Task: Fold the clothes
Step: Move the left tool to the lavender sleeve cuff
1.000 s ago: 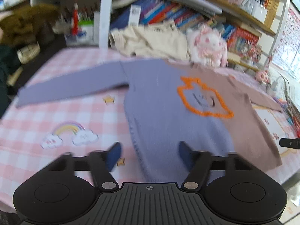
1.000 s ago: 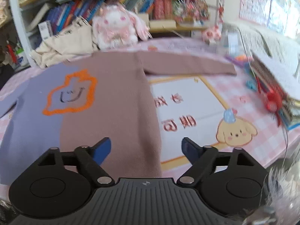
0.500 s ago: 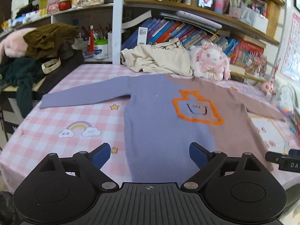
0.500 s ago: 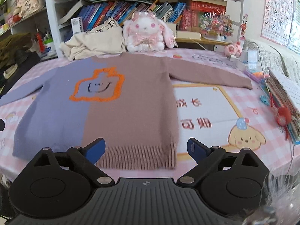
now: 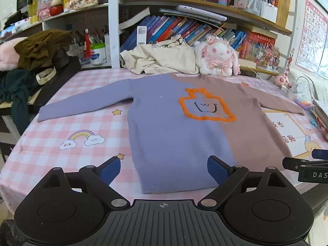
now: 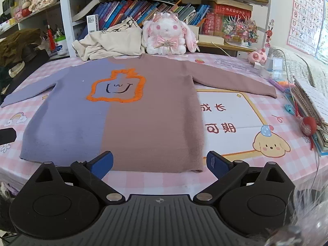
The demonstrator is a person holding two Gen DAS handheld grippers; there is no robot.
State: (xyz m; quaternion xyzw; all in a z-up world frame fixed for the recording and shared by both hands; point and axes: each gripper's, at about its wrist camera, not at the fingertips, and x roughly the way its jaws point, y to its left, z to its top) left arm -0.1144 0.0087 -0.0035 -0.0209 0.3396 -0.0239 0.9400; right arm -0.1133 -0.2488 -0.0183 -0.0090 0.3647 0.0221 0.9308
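Left wrist view: a two-tone sweater (image 5: 176,135) lies flat and face up on the pink checked table (image 5: 51,135), both sleeves spread wide, its hem nearest the camera. No fold appears to have been made, so the whole job seems to lie ahead. The left gripper (image 5: 164,170) hangs over the hem with jaws wide apart and empty; the right gripper (image 6: 160,163) does the same over the brown half. A cream garment (image 6: 108,41) waits, crumpled, beside a stuffed rabbit (image 6: 168,34).

Both views are bright, evenly lit and sharp; fisheye bending curves the shelves (image 5: 205,10) toward 12 o'clock, shadows faint.
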